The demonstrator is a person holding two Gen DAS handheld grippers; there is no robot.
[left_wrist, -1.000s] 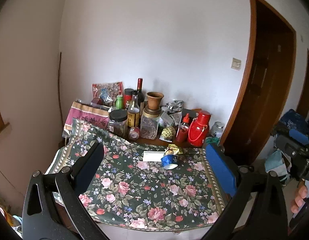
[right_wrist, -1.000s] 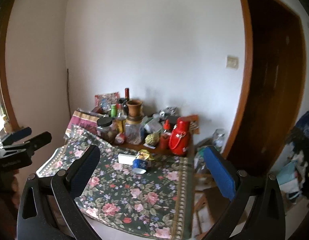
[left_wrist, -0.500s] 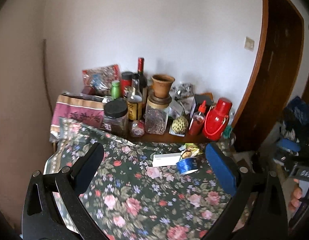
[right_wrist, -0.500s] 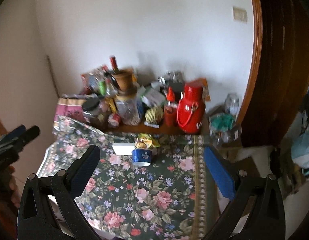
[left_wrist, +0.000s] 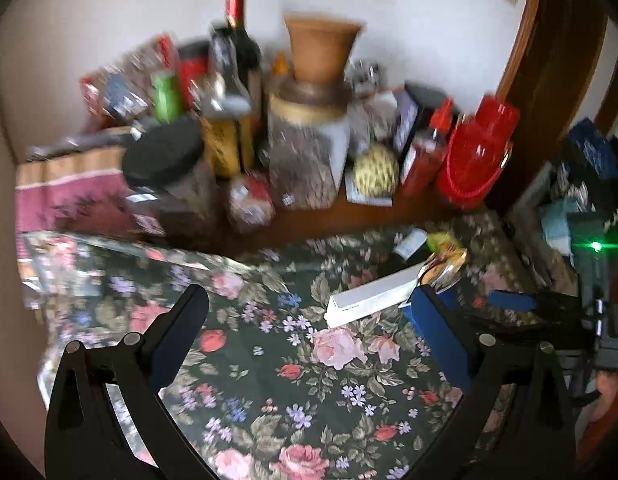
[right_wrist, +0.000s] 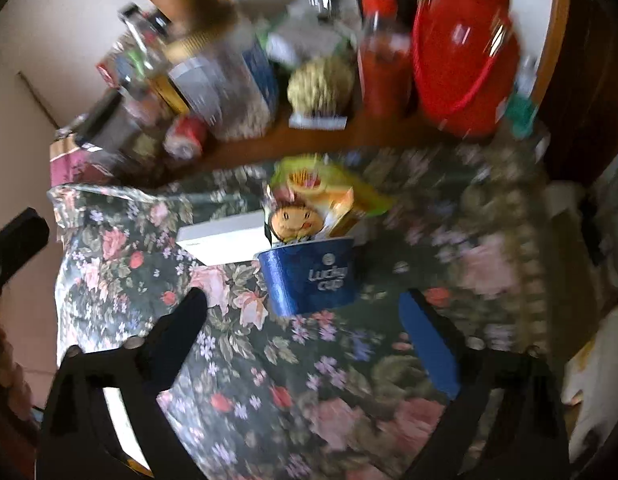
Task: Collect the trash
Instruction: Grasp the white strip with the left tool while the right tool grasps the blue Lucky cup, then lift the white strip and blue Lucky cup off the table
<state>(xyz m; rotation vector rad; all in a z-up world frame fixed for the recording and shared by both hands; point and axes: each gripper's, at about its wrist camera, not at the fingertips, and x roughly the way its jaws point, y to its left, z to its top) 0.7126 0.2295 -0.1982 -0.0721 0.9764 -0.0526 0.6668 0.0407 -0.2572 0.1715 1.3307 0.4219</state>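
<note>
Trash is gathered on the floral tablecloth (right_wrist: 269,380): a white box (right_wrist: 225,240) lies flat, touched at its 3 o'clock end by a blue paper cup (right_wrist: 313,276) stuffed with snack wrappers (right_wrist: 309,200). The right gripper (right_wrist: 305,320) is held wide open and empty just below the cup; the left gripper (left_wrist: 309,320) is likewise spread, nothing gripped, the box at its 2 o'clock.
</note>
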